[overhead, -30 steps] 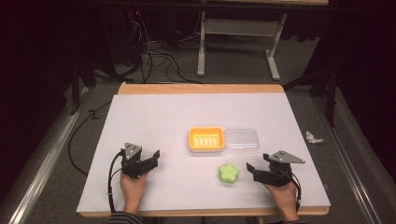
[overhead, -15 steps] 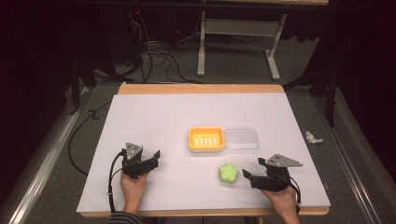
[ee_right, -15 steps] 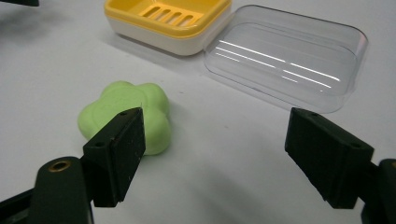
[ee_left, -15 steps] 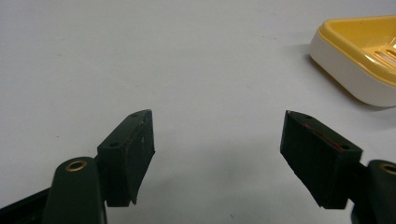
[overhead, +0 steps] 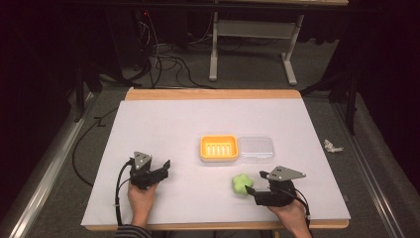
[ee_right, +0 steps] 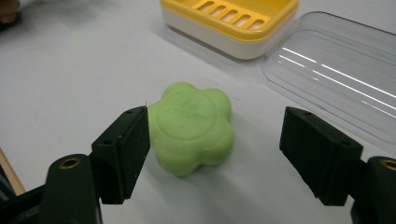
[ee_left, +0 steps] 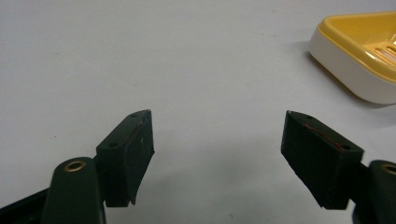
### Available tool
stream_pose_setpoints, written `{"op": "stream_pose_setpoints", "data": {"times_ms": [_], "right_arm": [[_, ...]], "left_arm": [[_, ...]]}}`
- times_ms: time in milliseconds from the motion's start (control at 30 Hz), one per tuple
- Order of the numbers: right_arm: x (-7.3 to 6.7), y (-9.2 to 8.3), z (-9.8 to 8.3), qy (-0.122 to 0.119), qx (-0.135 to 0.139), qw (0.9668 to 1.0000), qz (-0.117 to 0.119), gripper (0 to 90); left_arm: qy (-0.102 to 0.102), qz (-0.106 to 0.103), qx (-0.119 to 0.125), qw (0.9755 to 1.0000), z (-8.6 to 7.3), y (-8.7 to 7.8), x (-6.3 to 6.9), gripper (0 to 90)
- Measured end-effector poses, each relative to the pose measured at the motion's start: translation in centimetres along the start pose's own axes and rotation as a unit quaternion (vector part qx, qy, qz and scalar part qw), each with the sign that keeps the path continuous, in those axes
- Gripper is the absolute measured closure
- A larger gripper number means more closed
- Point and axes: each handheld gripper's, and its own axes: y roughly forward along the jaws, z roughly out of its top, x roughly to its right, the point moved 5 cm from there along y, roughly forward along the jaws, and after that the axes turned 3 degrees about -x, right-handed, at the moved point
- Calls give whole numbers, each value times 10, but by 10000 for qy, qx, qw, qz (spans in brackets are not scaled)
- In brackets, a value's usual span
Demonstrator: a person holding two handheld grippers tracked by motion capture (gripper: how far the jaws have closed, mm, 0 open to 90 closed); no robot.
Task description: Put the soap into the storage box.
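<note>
Left hand-held gripper (overhead: 161, 170), lower left: jaws spread, empty, over bare bench (overhead: 168, 129). Soap (overhead: 242, 184), lower centre, below dish (overhead: 219, 148): looks firm, slick, light. Right hand-held gripper (overhead: 255, 188) spread around it; take opposite lobes.

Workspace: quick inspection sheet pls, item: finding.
Surface: white table, wood edge at far side.
Job's things: green flower-shaped soap flat on the table; yellow soap dish, empty; clear lid beside the dish, touching it.
Clutter: crumpled white scrap on the floor right of the table.
Grippers: left hand-held gripper open, holding nothing; right hand-held gripper open, jaws either side of the soap, not closed.
Cables: black cable trailing from the left one; more on the floor beyond.
Surroundings: grey carpet, metal table legs behind.
</note>
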Motion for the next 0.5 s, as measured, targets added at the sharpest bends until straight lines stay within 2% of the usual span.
{"op": "stream_pose_setpoints", "data": {"times_ms": [167,500], "right_arm": [[-9,10,6,-238,-210,9995,71,239],[-18,30,9,-454,-604,9971,10,209]], "left_arm": [[5,-9,-4,10000,0,0,0,261],[-2,-16,-19,10000,0,0,1,259]]}}
